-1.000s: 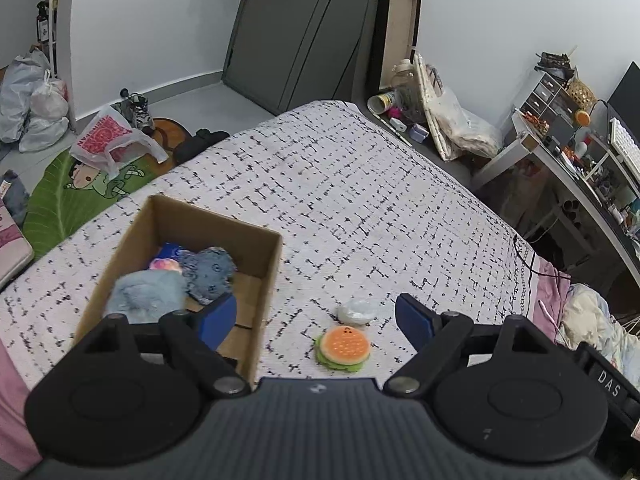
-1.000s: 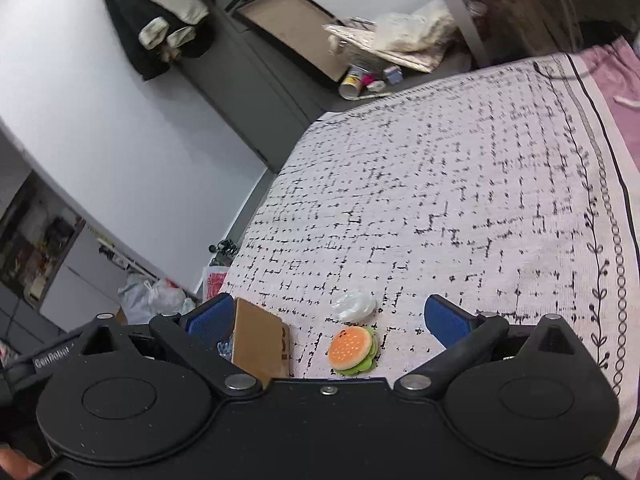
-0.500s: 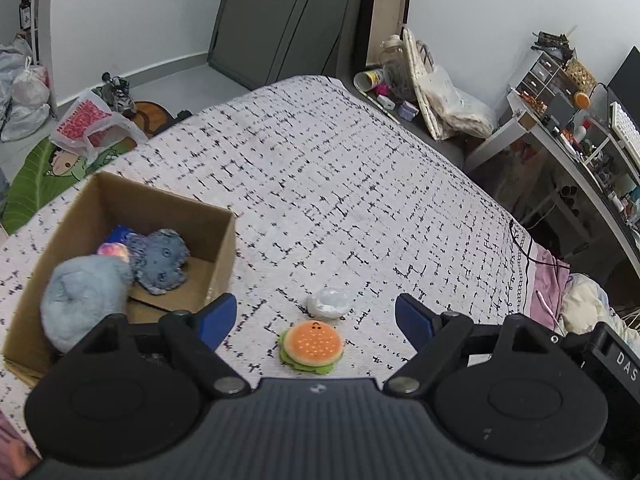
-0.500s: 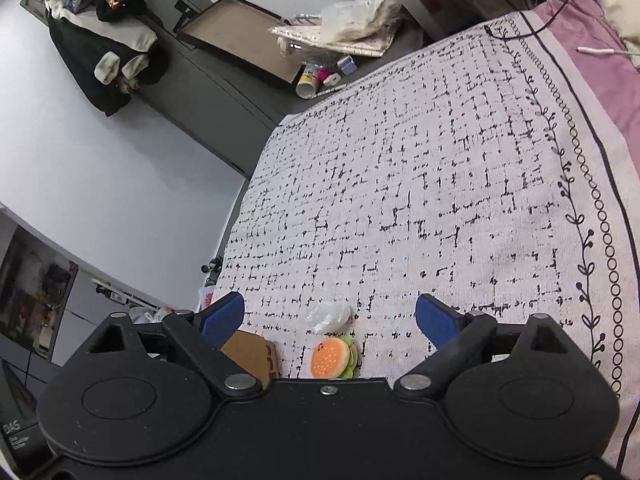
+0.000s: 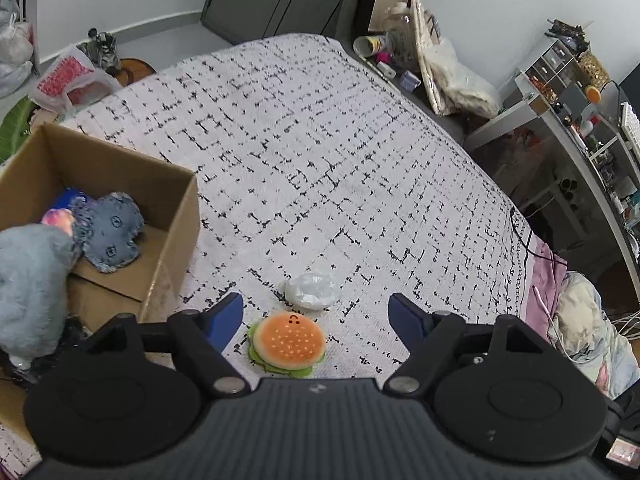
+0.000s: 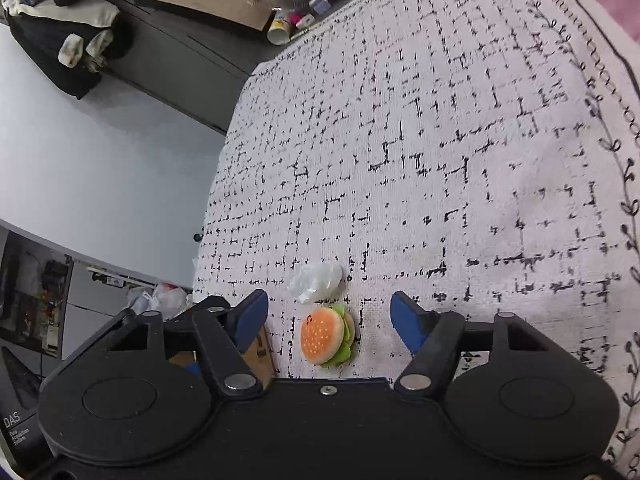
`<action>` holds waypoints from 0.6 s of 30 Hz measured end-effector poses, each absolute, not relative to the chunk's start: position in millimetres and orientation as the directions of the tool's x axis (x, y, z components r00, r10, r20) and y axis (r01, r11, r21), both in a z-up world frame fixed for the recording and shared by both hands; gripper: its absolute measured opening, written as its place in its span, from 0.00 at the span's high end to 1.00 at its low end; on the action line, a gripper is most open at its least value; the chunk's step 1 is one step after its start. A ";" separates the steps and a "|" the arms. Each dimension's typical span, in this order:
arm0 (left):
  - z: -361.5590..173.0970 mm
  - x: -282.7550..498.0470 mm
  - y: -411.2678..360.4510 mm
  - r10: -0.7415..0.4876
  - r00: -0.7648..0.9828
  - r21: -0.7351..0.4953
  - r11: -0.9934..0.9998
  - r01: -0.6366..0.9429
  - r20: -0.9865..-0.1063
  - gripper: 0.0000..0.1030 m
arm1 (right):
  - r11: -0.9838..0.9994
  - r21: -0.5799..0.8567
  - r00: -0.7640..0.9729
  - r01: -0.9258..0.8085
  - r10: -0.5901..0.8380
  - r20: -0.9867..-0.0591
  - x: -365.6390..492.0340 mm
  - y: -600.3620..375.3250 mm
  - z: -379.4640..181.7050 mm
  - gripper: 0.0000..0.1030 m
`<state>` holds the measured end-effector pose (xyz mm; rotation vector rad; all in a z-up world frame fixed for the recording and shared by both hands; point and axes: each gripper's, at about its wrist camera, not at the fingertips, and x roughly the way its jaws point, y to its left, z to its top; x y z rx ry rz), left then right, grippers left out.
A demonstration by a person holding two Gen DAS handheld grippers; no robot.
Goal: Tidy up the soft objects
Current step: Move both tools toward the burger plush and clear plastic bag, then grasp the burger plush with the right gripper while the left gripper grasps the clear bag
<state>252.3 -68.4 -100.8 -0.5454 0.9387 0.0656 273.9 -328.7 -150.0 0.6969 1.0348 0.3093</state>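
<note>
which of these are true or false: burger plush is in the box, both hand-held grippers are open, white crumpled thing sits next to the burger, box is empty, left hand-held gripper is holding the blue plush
1. The burger plush is in the cardboard box. False: it lies on the bedspread, outside the box.
2. Both hand-held grippers are open. True: the left hand-held gripper and the right hand-held gripper both have their jaws spread, holding nothing.
3. The white crumpled object lies right beside the burger plush. True.
4. The box is empty. False: it holds a denim-blue plush and a fluffy grey-blue plush.
5. The left hand-held gripper holds the blue plush. False: it grips nothing.
</note>
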 end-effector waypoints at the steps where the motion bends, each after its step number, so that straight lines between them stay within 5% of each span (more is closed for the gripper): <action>1: -103.2 254.8 -68.5 -0.184 0.595 -0.417 0.864 -0.282 -0.783 0.25 | 0.747 0.659 0.489 0.085 0.545 -0.681 275.6 -326.4 -152.5 0.37; 18: -139.7 302.8 -56.7 -0.276 0.529 -0.462 0.848 -0.258 -0.802 0.37 | 0.755 0.643 0.373 0.129 0.564 -0.737 302.4 -288.2 -191.2 0.61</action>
